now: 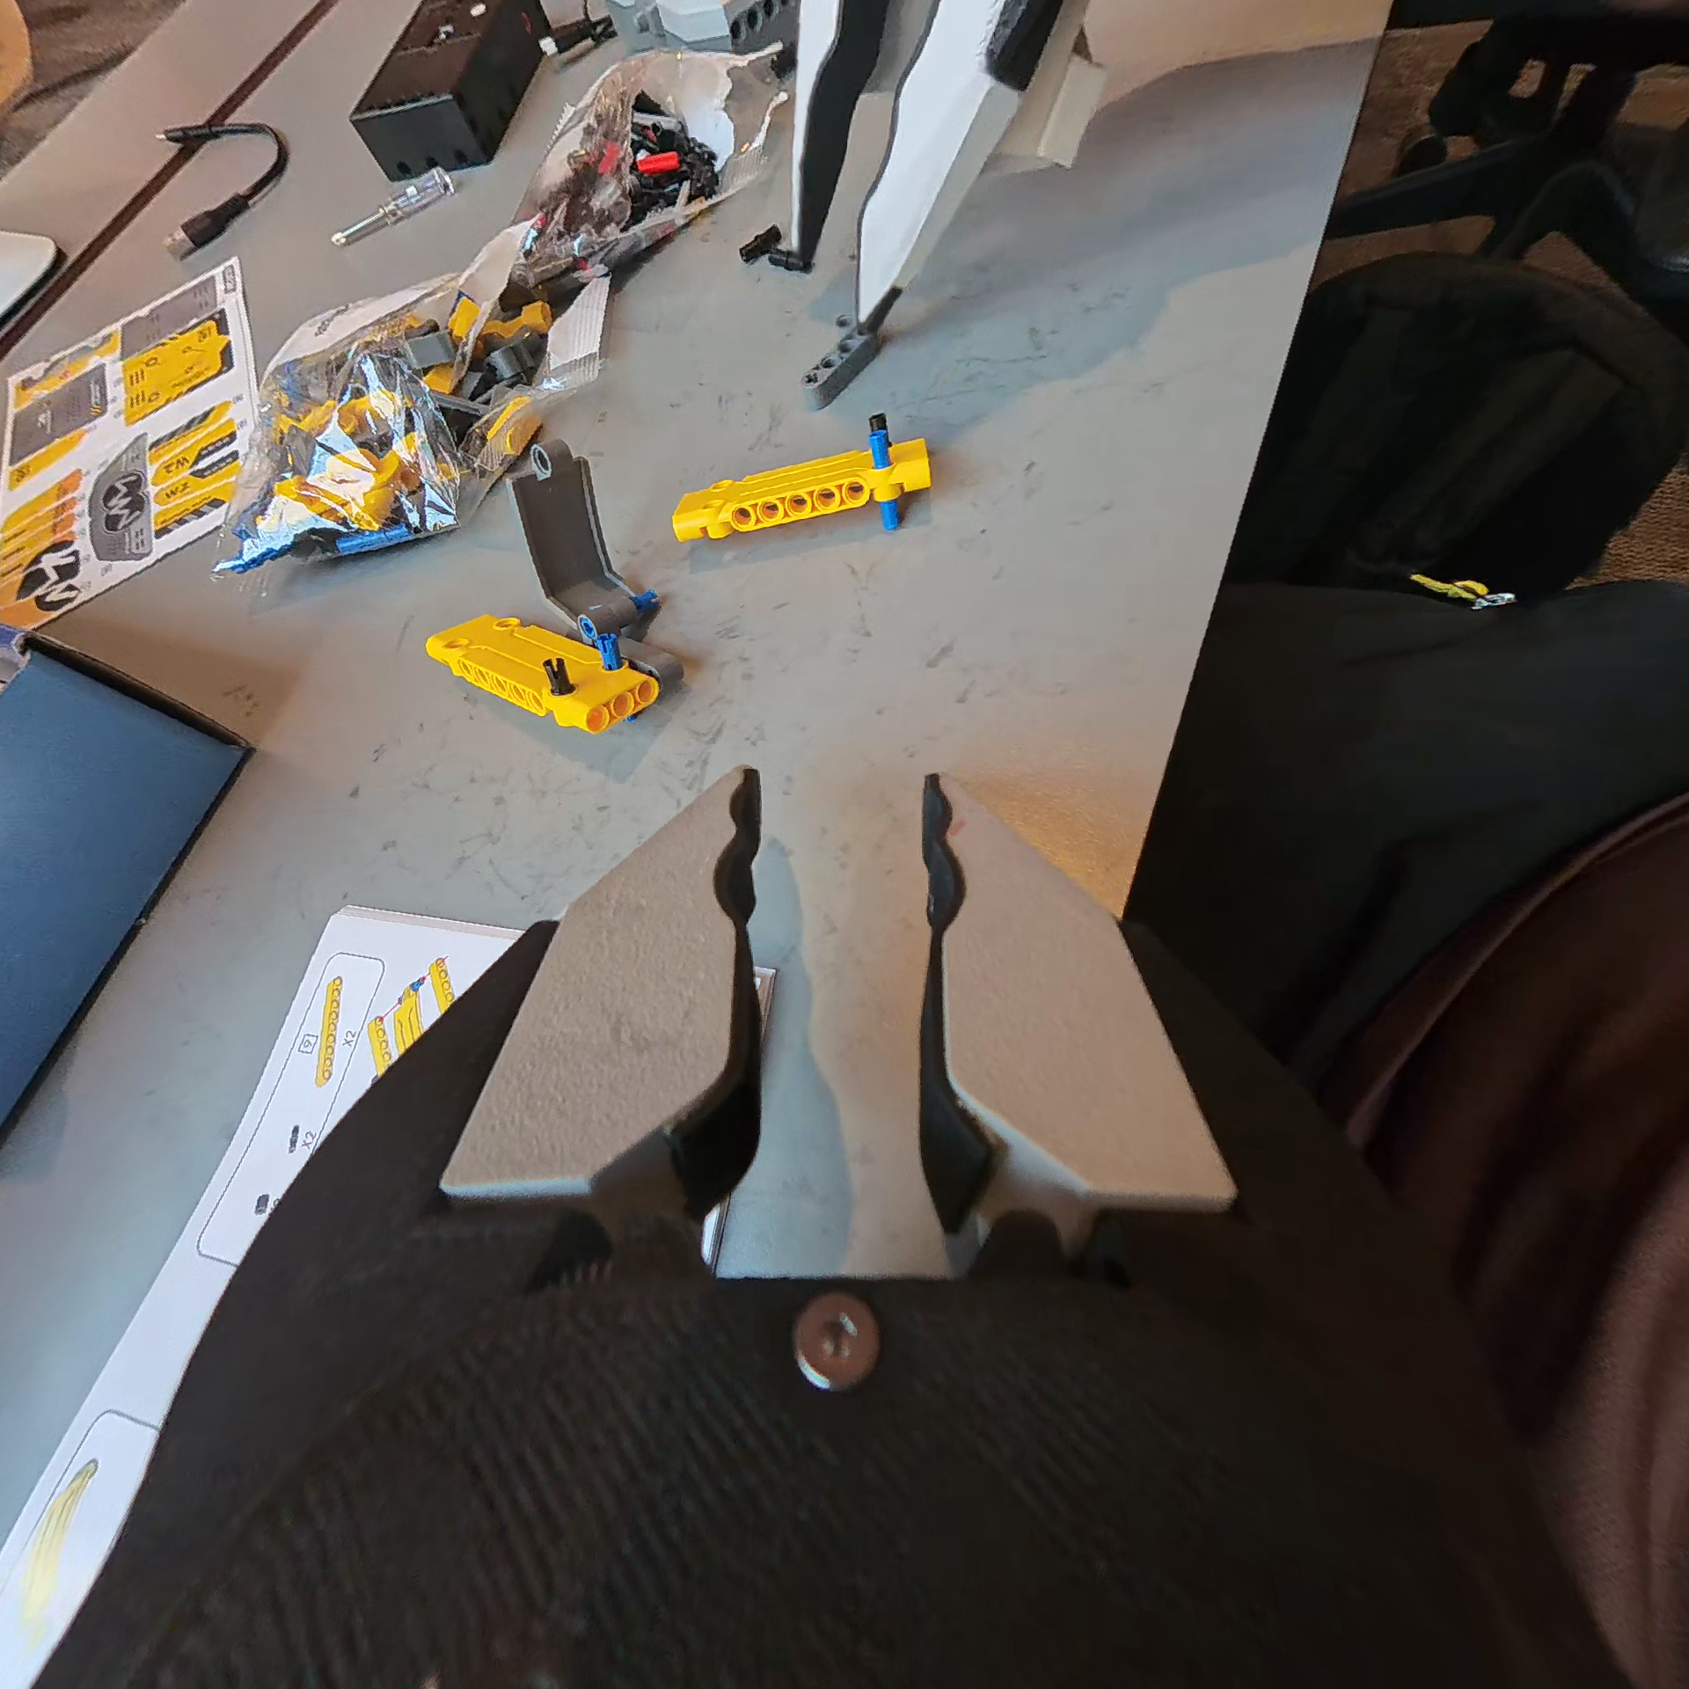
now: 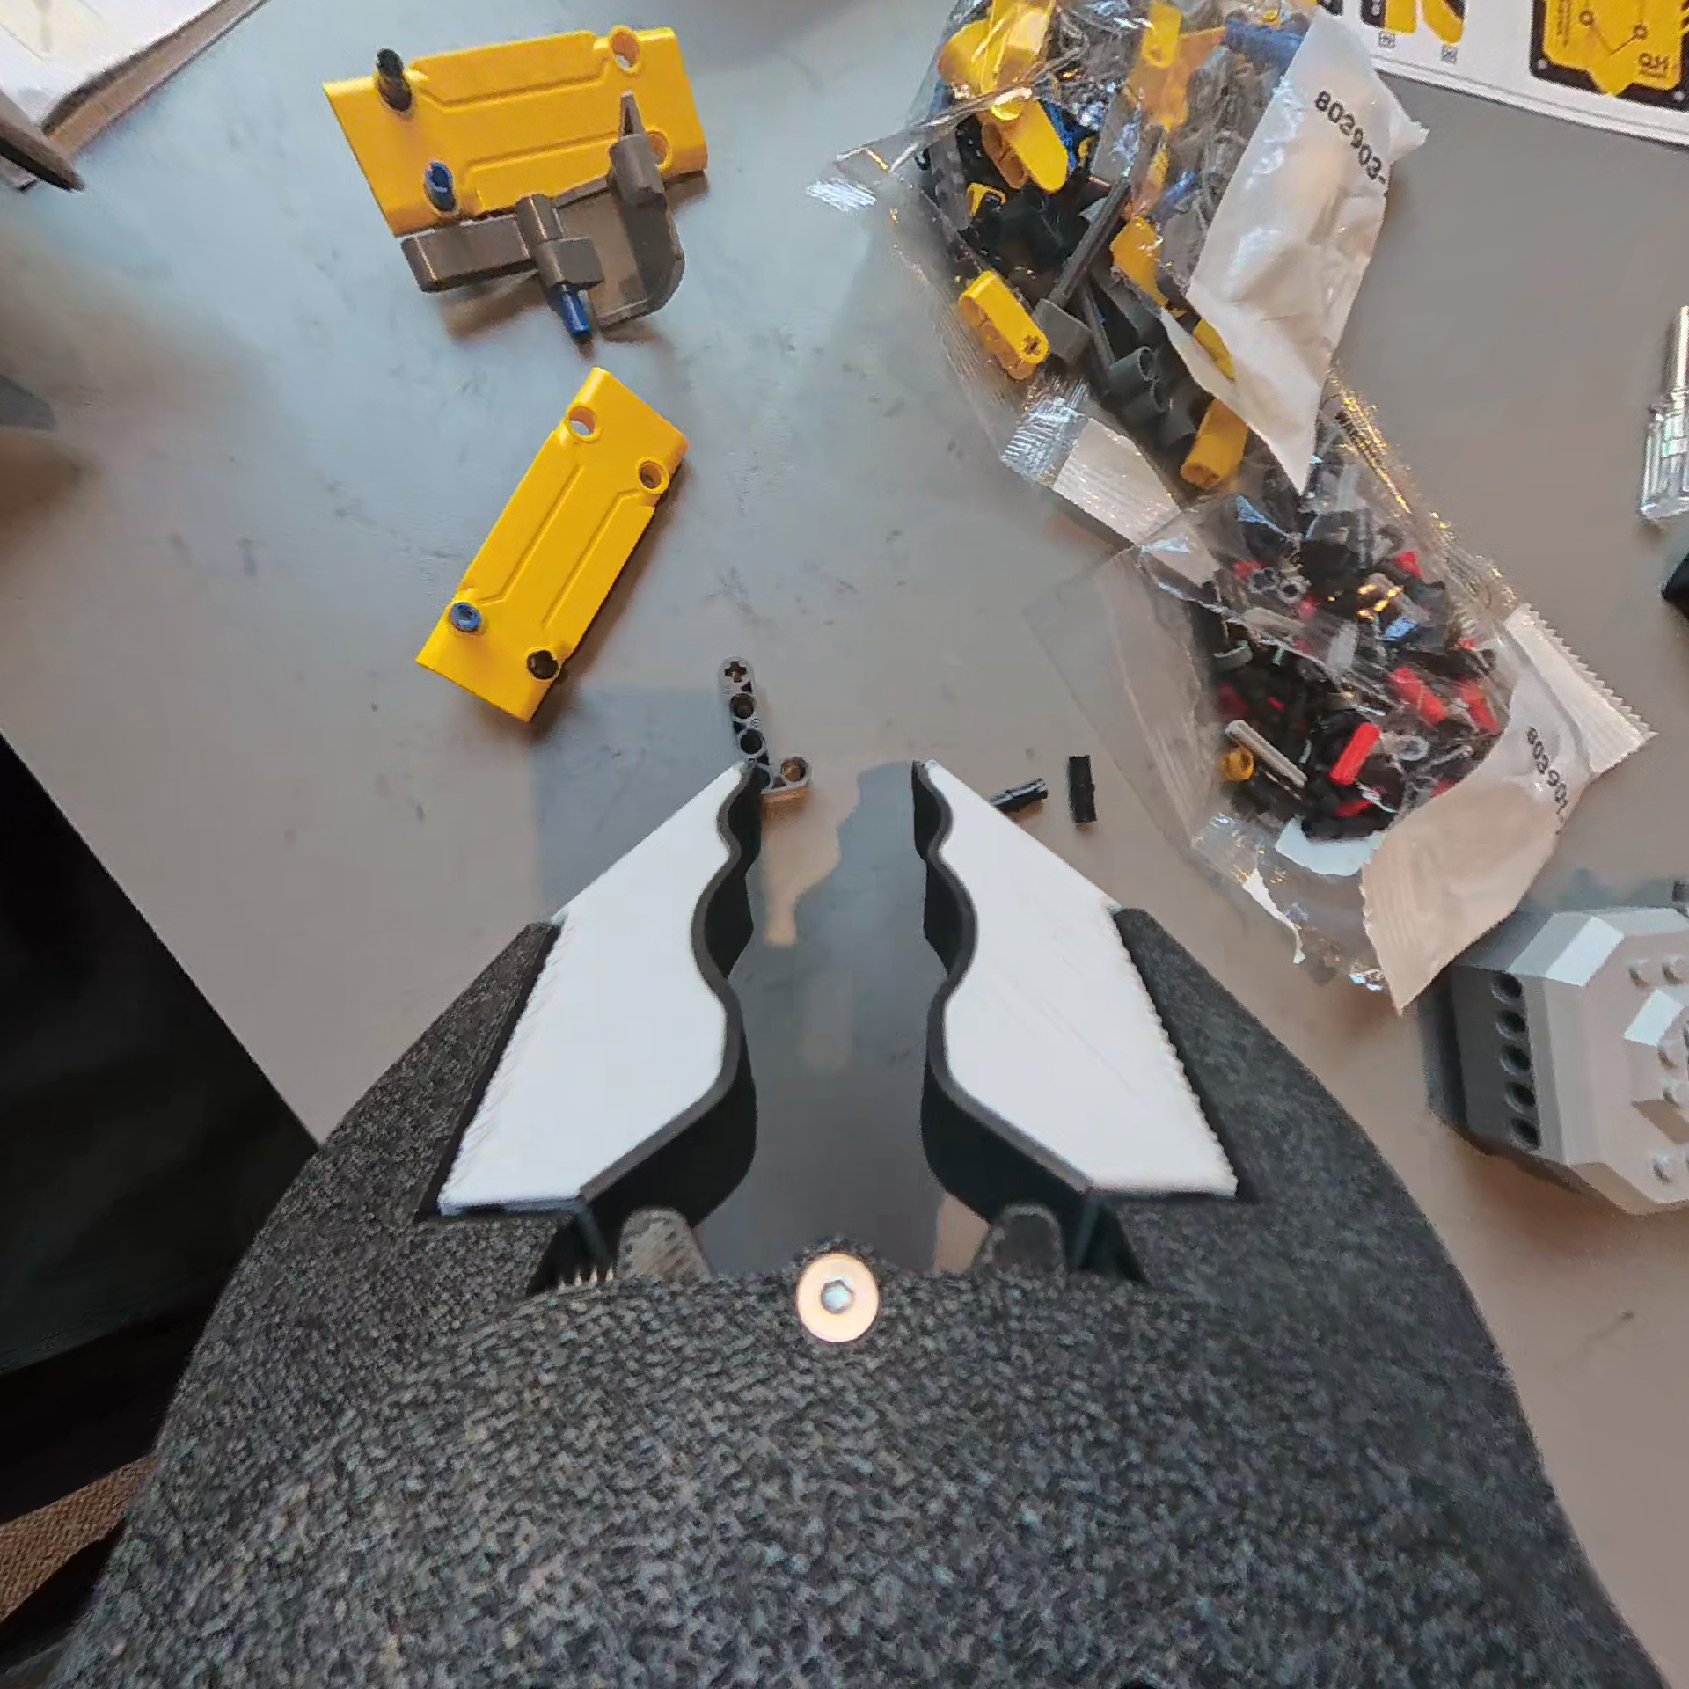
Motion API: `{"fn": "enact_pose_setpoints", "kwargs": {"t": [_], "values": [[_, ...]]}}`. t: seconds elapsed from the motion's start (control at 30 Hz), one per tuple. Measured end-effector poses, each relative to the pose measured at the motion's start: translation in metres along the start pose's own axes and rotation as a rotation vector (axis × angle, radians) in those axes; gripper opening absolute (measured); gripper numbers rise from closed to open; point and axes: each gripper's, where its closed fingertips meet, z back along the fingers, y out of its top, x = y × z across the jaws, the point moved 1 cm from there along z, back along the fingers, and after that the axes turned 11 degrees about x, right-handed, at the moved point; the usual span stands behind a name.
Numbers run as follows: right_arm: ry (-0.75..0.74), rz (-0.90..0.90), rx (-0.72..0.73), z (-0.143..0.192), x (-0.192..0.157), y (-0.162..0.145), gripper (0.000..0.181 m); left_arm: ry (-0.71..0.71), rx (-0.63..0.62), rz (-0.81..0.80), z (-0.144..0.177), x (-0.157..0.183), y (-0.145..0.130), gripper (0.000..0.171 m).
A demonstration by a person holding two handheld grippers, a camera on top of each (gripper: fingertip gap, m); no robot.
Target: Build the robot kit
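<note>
My left gripper [image 1: 841, 786] is open and empty above the grey table, near its right edge. Ahead lie a yellow panel with a blue pin [image 1: 802, 491] and a yellow panel joined to a curved grey piece [image 1: 548, 667]. My right gripper [image 2: 836, 777] is open and empty, low over the table. A small grey L-shaped beam [image 2: 754, 731] lies at its left fingertip, and two black pins [image 2: 1081, 786] lie just right of its right fingertip. The right gripper [image 1: 836, 292] also shows in the left wrist view, above that beam [image 1: 841, 361]. Both yellow panels [image 2: 553, 539] [image 2: 521, 119] show beyond it.
Two clear bags of parts lie on the table, one yellow and grey [image 2: 1097, 228] [image 1: 366, 439], one black and red [image 2: 1353, 685] [image 1: 640, 155]. A sticker sheet [image 1: 119, 430], a booklet [image 1: 302, 1078], a blue box [image 1: 82, 868] and a grey block [image 2: 1572, 1051] lie around. The table edge [image 1: 1216, 640] runs on the right. The grippers' ends are close to 15 cm from one another. From my left tips it is roughly 7 cm to the curved grey piece [image 1: 548, 667]; from my right, 15 cm. It turns up in the right wrist view [image 2: 438, 88] as well.
</note>
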Motion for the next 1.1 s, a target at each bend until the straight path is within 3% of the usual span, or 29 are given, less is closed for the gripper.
{"fn": "enact_pose_setpoints", "kwargs": {"t": [0.27,0.53,0.67,0.87,1.1], "values": [[-0.051,-0.008,0.026,0.002,0.011,0.001,0.029,-0.015,0.012,0.002,0.001,0.002,0.001,0.033],[0.035,-0.003,0.107,0.014,0.001,0.007,0.029,-0.017,0.011,0.002,0.002,0.002,0.001,0.032],[-0.03,0.04,0.083,0.013,0.011,-0.005,0.027,-0.015,0.006,-0.001,0.001,0.002,0.0,0.032],[-0.126,-0.051,0.101,0.028,0.041,-0.017,0.016,-0.01,-0.009,0.007,0.0,0.0,-0.002,0.032],[-0.105,-0.157,0.096,0.008,0.039,-0.012,0.015,-0.002,-0.016,0.022,-0.001,-0.002,-0.002,0.032]]}}
